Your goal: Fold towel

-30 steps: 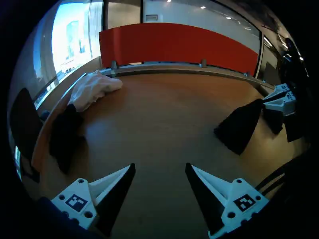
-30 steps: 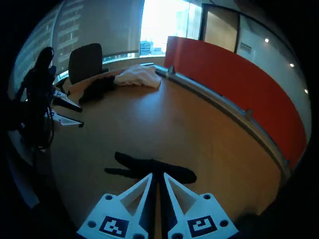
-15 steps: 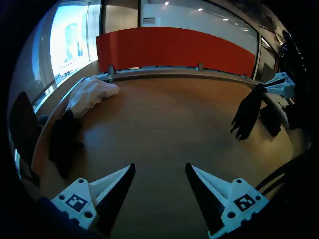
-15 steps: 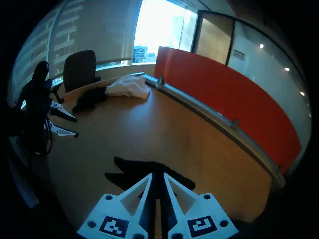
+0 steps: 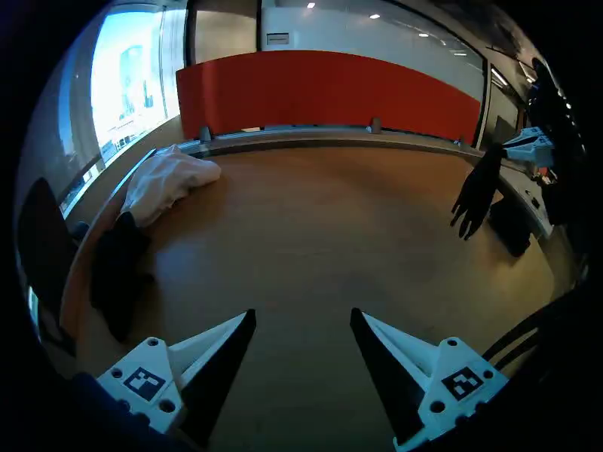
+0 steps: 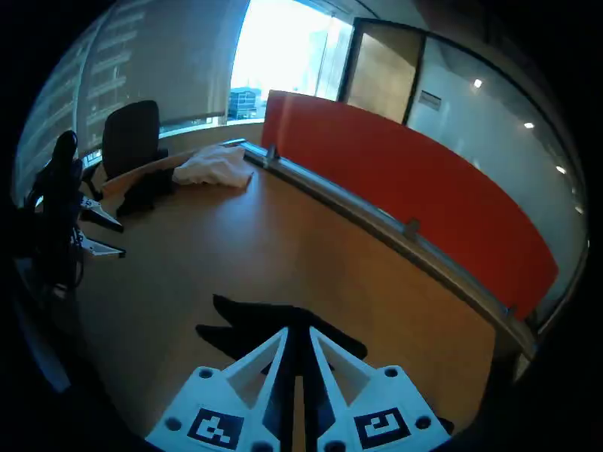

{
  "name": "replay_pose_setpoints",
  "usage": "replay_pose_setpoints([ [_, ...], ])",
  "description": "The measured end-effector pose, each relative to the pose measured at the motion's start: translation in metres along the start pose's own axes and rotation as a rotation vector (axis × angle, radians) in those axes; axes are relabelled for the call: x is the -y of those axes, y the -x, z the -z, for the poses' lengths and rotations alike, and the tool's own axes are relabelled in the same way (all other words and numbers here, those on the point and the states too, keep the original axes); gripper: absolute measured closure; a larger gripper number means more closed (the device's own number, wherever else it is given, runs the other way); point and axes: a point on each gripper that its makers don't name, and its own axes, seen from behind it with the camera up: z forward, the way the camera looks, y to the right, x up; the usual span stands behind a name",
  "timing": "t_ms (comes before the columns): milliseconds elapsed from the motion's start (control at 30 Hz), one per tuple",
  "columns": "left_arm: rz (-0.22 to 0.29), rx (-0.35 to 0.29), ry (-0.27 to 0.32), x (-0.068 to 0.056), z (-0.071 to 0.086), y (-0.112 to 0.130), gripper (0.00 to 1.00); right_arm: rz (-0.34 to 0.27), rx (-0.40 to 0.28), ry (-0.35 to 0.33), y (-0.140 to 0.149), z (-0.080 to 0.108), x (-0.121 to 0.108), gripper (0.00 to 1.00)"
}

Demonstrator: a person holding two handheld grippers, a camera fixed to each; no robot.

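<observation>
The right gripper (image 6: 300, 335), jaws closed on an edge of the black towel (image 6: 249, 325), holds it hanging clear of the counter (image 5: 316, 218), probably so it drapes straight, while the left gripper (image 5: 301, 316) hovers low, jaws wide, placed to take a free corner.

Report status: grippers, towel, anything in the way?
Left gripper open, empty, over table. Right gripper shut on black towel, hanging from it. White cloth, dark cloth at table's window end, not in the way.
</observation>
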Motion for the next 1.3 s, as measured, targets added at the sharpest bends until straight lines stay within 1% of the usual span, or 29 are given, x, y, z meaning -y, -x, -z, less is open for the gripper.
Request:
replay_pose_setpoints([
  [300, -0.002, 0.007, -0.004, -0.001, -0.003, -0.001, 0.07, -0.033, 0.012, 0.045, 0.016, 0.012, -0.045, 0.95],
  [600, -0.008, 0.014, -0.014, -0.001, -0.007, -0.004, 0.07, -0.039, 0.038, 0.089, 0.035, 0.023, -0.088, 0.95],
  [1000, -0.014, 0.023, -0.015, -0.007, -0.011, -0.007, 0.07, -0.083, 0.062, 0.153, 0.057, 0.039, -0.146, 0.95],
  [1300, -0.013, 0.029, -0.017, -0.009, -0.012, -0.007, 0.07, -0.1, 0.093, 0.201, 0.073, 0.052, -0.188, 0.95],
])
